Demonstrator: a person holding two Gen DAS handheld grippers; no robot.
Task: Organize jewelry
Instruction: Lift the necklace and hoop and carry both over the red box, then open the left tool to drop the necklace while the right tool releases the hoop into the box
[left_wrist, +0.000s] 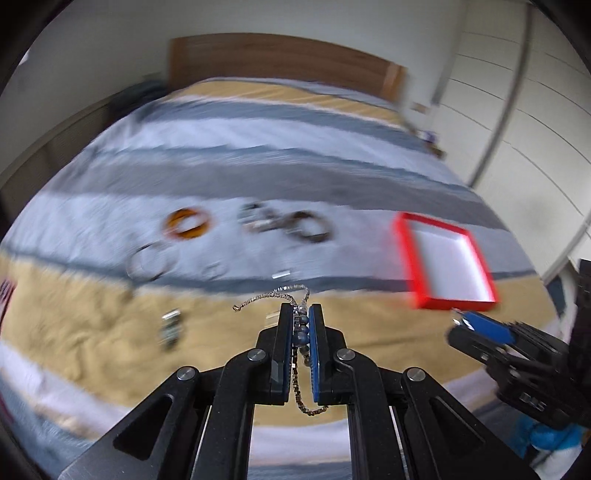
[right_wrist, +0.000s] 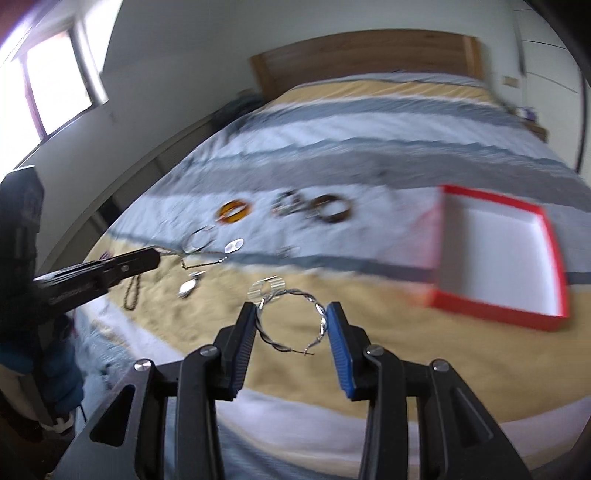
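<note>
1. Motion blur smears the bangles (left_wrist: 245, 225) ahead of both grippers — details unreadable.
2. Left gripper (left_wrist: 300, 314) pinches a beaded chain bracelet (left_wrist: 301, 332).
3. Right gripper (right_wrist: 291, 314) clasps a twisted wire hoop (right_wrist: 291, 319); red box (right_wrist: 498, 254) front-right.

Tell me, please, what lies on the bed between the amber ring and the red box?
In both views a tangle of silvery pieces and a dark bangle lie between the amber ring and the red box.
</note>
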